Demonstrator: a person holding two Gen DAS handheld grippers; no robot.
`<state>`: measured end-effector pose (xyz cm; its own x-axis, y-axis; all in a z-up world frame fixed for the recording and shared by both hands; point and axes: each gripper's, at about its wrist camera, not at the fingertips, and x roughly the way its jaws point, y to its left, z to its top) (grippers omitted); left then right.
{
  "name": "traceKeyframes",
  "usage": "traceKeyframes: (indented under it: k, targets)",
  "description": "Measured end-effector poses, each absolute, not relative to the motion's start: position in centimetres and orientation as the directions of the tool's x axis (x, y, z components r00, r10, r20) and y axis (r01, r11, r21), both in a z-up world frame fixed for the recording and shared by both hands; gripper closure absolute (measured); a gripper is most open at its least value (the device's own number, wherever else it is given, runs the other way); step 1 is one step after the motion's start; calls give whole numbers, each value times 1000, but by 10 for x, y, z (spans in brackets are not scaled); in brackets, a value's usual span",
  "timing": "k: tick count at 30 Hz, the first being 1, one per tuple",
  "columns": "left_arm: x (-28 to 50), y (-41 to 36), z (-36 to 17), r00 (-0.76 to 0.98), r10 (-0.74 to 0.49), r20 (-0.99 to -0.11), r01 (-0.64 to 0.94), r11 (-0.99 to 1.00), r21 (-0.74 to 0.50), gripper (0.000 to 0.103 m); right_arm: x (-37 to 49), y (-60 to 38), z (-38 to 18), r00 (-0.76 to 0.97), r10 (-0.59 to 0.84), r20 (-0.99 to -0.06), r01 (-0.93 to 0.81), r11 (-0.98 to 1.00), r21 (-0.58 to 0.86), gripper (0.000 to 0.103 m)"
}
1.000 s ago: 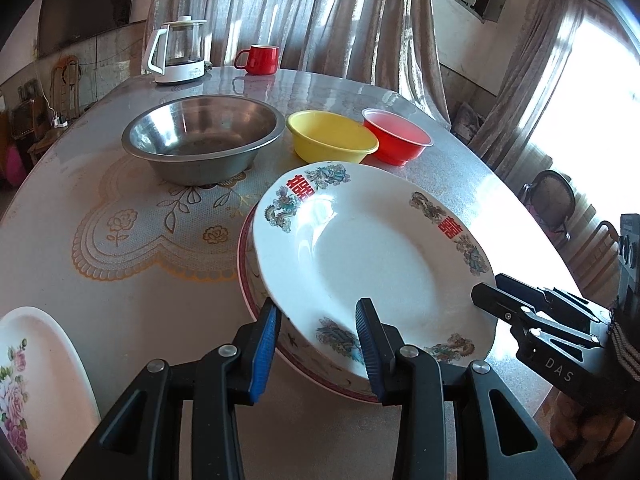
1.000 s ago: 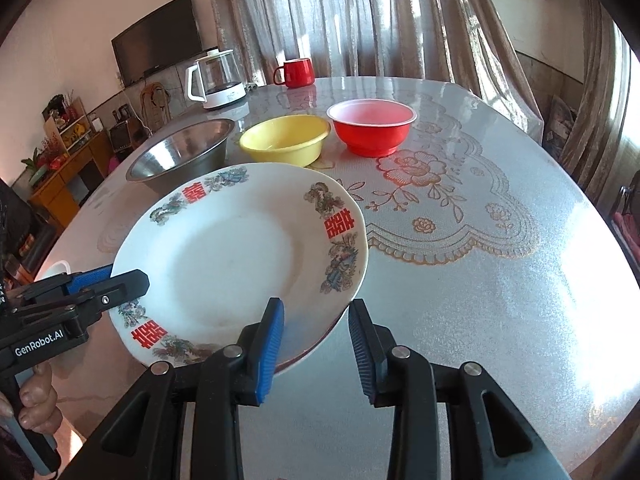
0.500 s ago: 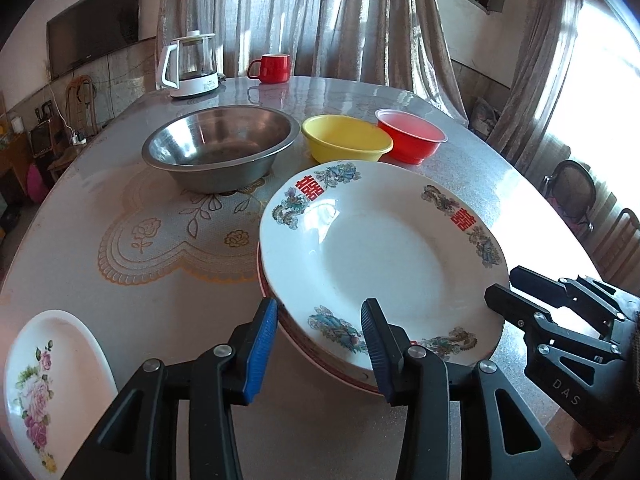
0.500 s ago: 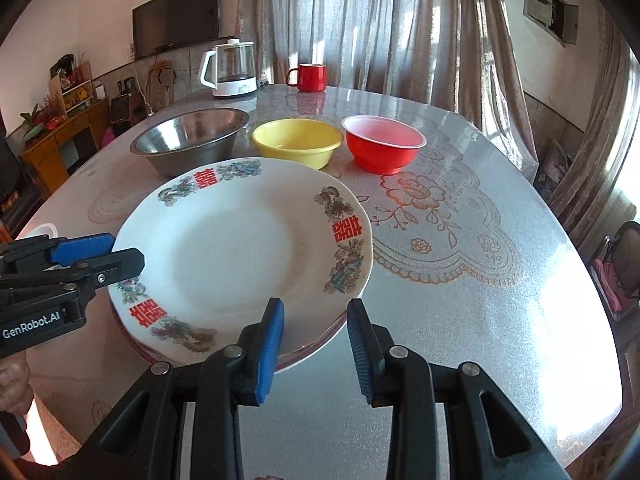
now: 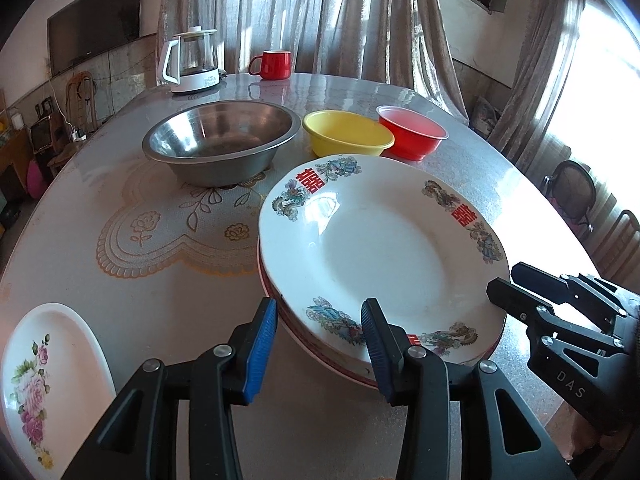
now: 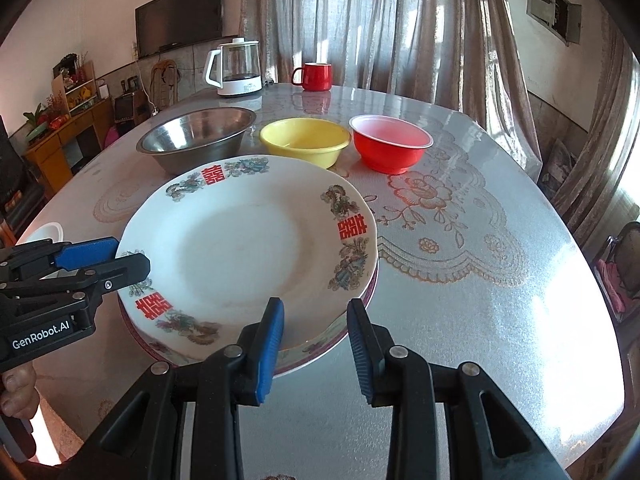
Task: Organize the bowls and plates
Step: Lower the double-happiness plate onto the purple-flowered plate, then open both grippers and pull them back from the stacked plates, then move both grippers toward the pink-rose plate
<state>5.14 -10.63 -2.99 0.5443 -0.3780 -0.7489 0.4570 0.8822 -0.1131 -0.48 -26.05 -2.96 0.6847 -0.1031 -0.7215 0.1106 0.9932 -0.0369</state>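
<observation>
White plate (image 5: 380, 248) on stack, rim btwn left tool (image 5: 320, 344) pads, untouched.

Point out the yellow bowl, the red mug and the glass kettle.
yellow bowl (image 6: 304, 141): right wrist view, on its inner wall.
red mug (image 6: 318, 77): right wrist view, on the middle of its side.
glass kettle (image 5: 196, 62): left wrist view, on its clear body.

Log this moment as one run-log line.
white plate: on pink-rimmed plate | left gripper: open, rim between fingers | right gripper: open | bowls: unstacked
</observation>
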Motion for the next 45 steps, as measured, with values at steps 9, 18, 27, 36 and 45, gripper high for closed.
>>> traceKeyframes:
  k: [9, 18, 27, 36, 45]
  targets:
    - [48, -113, -29, 556, -375, -741, 479, 874, -83, 57, -7, -266, -28, 685, -124, -718, 136, 990, -42, 71]
    - [45, -112, -29, 557, -377, -740, 476, 875, -87, 55, -7, -270, -28, 681, -117, -723, 153, 988, -15, 70]
    - [40, -93, -24, 587, -344, -733, 429, 900, -79, 53, -11, -272, -20, 700, -101, -707, 166, 986, 24, 70]
    - [38, -59, -13, 623, -314, -717, 357, 929, -98, 52, -9, -261, -5, 744, -16, -668, 106, 990, 94, 68]
    - [43, 2, -6, 667, -222, -711, 204, 972, -112, 52, 18, -205, 1, 711, 233, -664, -119, 970, 214, 64]
